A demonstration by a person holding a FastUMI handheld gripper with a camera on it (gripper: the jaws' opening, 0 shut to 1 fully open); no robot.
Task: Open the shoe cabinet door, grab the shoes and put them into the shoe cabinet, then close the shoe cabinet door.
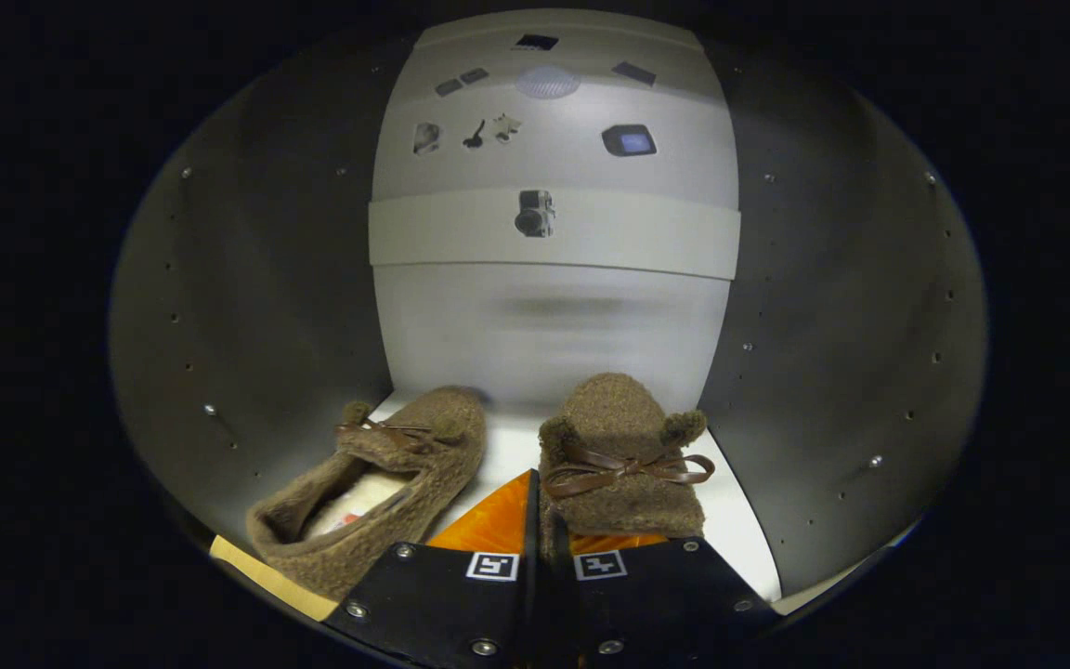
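I am looking into the shoe cabinet (758, 539), which has a white floor, dark side walls and a pale back panel. A brown fuzzy shoe (377, 483) with a cream lining rests on the floor by the left wall, toe toward the back. A second brown fuzzy shoe (623, 446), with a brown ribbon bow, sits just ahead of my fingers, its heel end at them. My gripper (535, 497) has its fingers drawn almost together, pinching the left heel edge of this shoe. The shoe's rear covers part of the right finger.
The pale back panel (554, 316) carries several small stickers and a horizontal band across its middle. The dark side walls (256, 307) are dotted with small screws and close in on both sides. A strip of white floor lies between the two shoes.
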